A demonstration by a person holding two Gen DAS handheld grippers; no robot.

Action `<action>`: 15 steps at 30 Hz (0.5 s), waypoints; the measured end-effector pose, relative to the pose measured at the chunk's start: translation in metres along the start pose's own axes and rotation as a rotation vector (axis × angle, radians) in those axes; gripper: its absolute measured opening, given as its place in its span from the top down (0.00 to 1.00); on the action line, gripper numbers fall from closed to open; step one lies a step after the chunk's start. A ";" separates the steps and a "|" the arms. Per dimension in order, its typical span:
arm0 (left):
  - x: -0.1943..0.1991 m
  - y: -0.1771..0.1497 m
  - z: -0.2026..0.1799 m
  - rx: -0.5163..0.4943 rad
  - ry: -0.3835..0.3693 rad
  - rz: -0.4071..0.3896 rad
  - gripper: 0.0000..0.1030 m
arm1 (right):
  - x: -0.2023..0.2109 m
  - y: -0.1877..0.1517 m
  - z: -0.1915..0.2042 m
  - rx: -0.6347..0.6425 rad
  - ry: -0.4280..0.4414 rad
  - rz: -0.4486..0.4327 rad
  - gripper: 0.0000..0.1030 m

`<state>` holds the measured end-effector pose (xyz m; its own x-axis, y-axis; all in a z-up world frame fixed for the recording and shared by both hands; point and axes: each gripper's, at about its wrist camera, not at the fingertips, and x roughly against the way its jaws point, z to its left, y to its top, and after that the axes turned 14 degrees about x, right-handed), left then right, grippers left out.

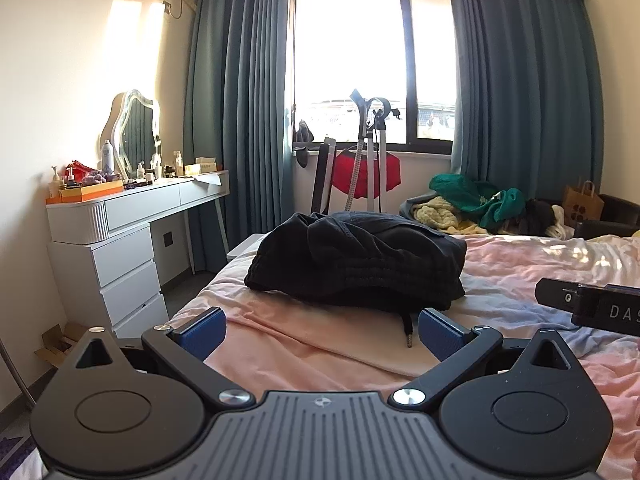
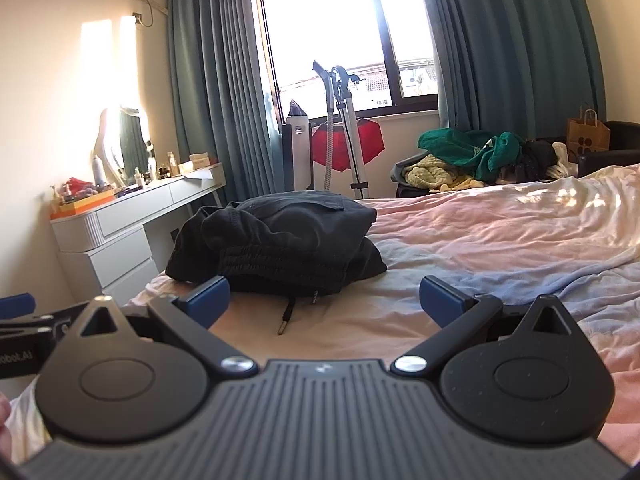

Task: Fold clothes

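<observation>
A white vanity desk [image 1: 132, 216] stands at far left, beside the bed [image 1: 320, 344]. The left gripper [image 1: 322, 330] hovers with jaws apart, empty, just short of the folded black shorts [image 1: 356, 260], drawstring [image 1: 408, 330] trailing toward it. The right gripper [image 2: 324, 300] is likewise spread wide, holding nothing.

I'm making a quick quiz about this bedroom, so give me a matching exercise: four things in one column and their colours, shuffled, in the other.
Things:
1. Heap of clothing on the bed
2. Curtains
3. Dressing table
4. Garment hung by the window

Colours:
A. White
B. Red
C. Black
D. Teal blue

Pairs: 1-C, 2-D, 3-A, 4-B
</observation>
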<state>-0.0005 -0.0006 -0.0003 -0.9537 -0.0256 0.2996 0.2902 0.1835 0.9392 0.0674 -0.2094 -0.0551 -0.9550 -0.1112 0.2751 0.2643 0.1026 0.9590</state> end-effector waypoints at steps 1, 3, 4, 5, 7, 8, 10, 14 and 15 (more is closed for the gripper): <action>0.000 0.000 0.000 0.001 0.003 -0.004 0.00 | 0.000 0.000 0.000 0.004 -0.003 -0.002 0.00; 0.001 -0.001 -0.001 0.004 0.010 -0.011 0.00 | 0.000 0.001 0.000 -0.001 -0.009 -0.004 0.00; 0.001 -0.002 -0.002 0.005 0.013 -0.015 0.00 | 0.000 0.002 0.001 -0.007 -0.010 -0.007 0.00; 0.002 -0.002 -0.002 0.006 0.017 -0.019 0.00 | 0.000 0.002 0.002 -0.012 -0.010 -0.010 0.00; 0.004 -0.004 -0.008 -0.012 0.038 -0.042 0.00 | -0.001 0.002 0.002 -0.025 -0.011 -0.018 0.00; 0.003 -0.002 -0.005 0.000 0.053 -0.046 0.00 | -0.003 0.000 0.000 -0.031 -0.008 -0.020 0.00; 0.001 0.001 -0.001 0.016 0.099 -0.066 0.00 | 0.003 -0.002 -0.003 -0.032 -0.011 -0.043 0.00; 0.000 0.003 0.009 0.071 0.118 -0.079 0.00 | 0.003 -0.005 0.000 -0.051 -0.004 -0.033 0.00; 0.002 0.004 0.013 0.088 0.107 -0.074 0.00 | 0.003 -0.006 0.000 -0.057 0.002 -0.040 0.00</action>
<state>-0.0021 0.0130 0.0013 -0.9572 -0.1456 0.2502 0.2065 0.2626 0.9426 0.0633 -0.2099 -0.0600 -0.9647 -0.1156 0.2368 0.2335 0.0418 0.9715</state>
